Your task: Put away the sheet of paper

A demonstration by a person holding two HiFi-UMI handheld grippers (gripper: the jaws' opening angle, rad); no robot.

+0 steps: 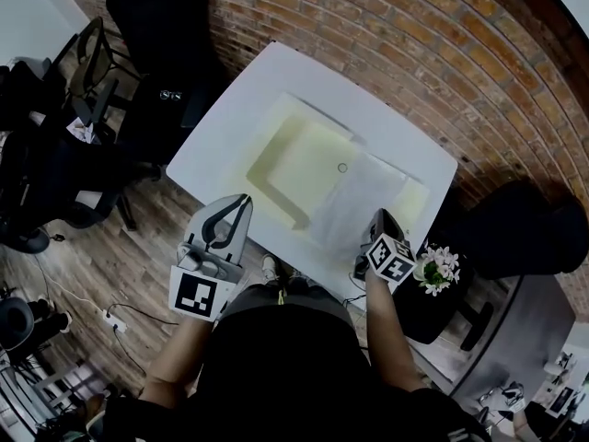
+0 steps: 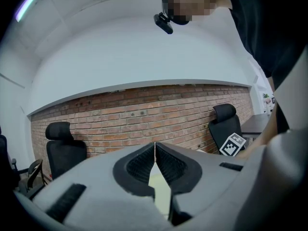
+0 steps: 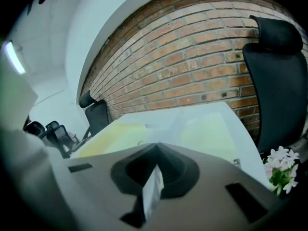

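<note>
One white table [image 1: 276, 72] bears an open yellow folder [image 1: 294, 155]. Across its right half lies the sheet [image 1: 354, 205] (light, limp, easily creased), best taken by an edge. The right gripper [image 1: 382, 219] apparently pinches its near edge, and the left gripper [image 1: 241, 203] is closed on nothing.

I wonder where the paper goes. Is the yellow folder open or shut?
Open. The yellow folder lies spread flat on the table, with the sheet of paper lying across its right half.
</note>
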